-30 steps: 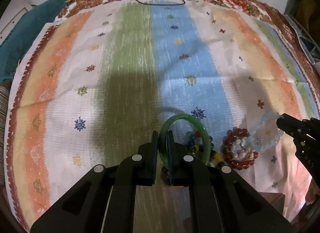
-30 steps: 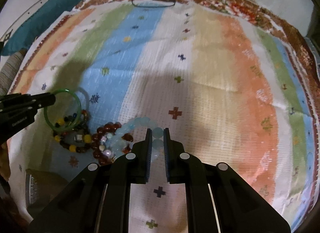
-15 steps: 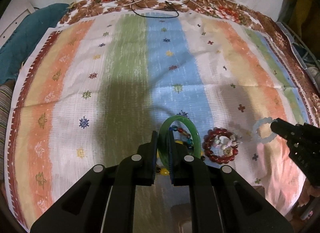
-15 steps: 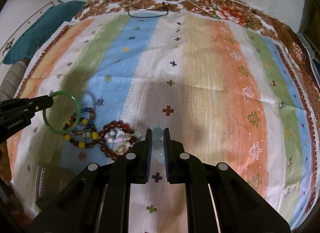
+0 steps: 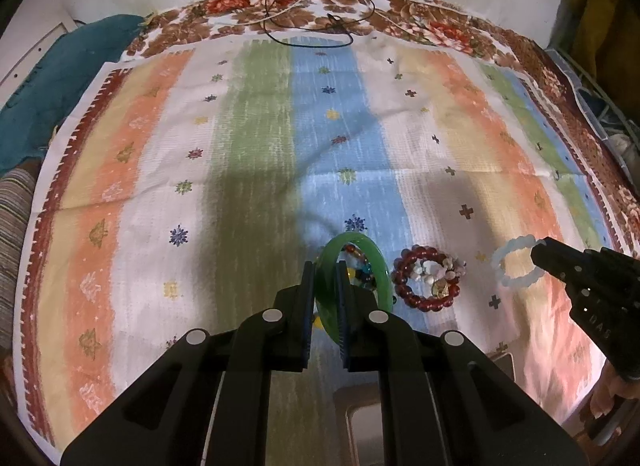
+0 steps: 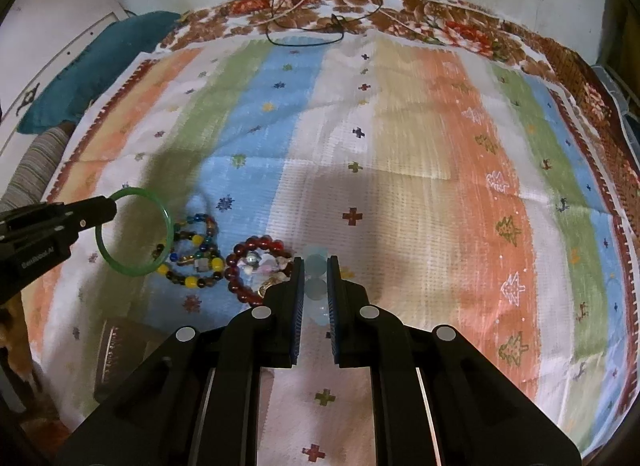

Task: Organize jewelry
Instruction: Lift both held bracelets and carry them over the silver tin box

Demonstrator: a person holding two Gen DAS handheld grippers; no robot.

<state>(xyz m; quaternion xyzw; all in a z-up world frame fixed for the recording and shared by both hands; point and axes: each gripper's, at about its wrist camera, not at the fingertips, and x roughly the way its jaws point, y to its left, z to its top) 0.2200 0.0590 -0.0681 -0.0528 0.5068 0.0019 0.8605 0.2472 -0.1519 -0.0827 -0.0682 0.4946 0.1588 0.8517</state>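
Left hand-held gripper [image 5: 325, 298] clamping glossy green bangle [image 5: 362, 254], right hand-held gripper [image 6: 316, 290] pinching pale-blue beaded bracelet [image 6: 316, 272]

My left gripper [image 5: 325, 278] angled steeply down, jaws clamped on the green bangle [image 5: 360, 254], my right gripper [image 6: 316, 278] angled likewise, pinching the pale bead bracelet [image 6: 316, 290]

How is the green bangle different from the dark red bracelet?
The green bangle is one smooth solid ring; the red bracelet is a string of round beads. The bangle is pinched in the left gripper, while the red bracelet lies on the striped cloth with pale beads and a gold charm inside it. The bangle's ring looks wider. Both are round loops.
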